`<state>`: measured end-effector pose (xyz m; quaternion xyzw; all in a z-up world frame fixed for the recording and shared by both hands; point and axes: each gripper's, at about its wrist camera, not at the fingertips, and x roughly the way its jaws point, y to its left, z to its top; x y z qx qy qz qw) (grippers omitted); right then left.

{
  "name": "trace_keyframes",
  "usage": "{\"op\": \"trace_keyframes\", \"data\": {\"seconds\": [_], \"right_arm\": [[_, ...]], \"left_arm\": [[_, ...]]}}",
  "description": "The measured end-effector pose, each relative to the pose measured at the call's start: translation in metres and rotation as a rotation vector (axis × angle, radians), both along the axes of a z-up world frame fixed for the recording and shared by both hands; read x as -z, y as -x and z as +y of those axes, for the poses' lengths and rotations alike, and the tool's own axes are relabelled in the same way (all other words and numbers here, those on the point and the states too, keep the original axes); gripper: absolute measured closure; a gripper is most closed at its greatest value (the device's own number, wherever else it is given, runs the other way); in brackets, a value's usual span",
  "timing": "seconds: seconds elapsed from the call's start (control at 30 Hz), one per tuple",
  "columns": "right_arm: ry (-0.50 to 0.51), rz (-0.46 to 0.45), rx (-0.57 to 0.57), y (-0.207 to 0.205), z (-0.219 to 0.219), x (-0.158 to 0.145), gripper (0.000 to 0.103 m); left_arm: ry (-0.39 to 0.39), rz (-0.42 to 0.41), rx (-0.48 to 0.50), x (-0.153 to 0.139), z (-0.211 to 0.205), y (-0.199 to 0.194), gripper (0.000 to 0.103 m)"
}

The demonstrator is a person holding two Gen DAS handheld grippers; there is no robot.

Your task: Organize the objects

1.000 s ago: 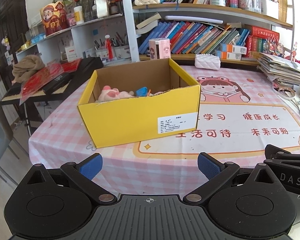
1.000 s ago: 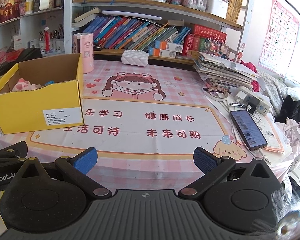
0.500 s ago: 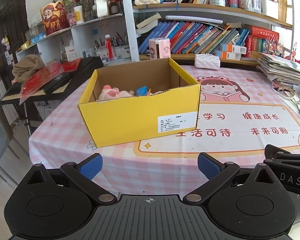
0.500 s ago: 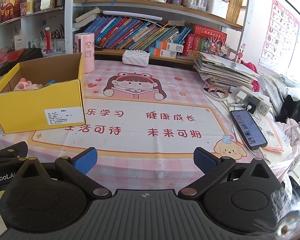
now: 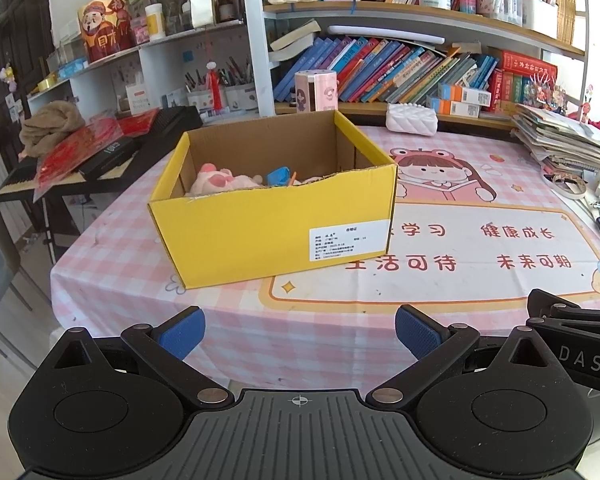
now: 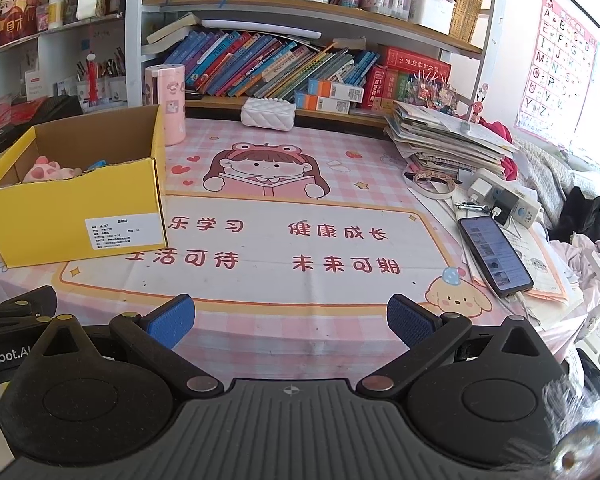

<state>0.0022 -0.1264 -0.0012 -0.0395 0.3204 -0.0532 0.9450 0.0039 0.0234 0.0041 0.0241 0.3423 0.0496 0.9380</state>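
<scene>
claws: left claw (image 5: 298, 330) and right claw (image 6: 288, 318) both spread, empty
step: toys in yellow box (image 5: 276, 232); likely wrap-up
next: check counter (image 6: 300, 240) for strays

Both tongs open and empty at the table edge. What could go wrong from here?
1. The smartphone lies near the right tongs; a sideways sweep could knock it or its cable.
2. The yellow box is light cardboard; the left tongs could shove it rather than reach the pink plush toy.

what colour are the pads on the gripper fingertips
Blue, with a fine textured surface, on black arms. The right gripper pads show it best, in the right wrist view.
</scene>
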Motion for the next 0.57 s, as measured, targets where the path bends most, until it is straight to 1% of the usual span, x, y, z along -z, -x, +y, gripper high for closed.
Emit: {"op": "trace_keyframes", "data": {"seconds": [0.57], "right_arm": [[-0.002, 0.001, 0.002, 0.0021, -0.0024, 0.0011, 0.0]], "left_arm": [[0.011, 0.005, 0.011, 0.0008, 0.0007, -0.0054, 0.001]]}}
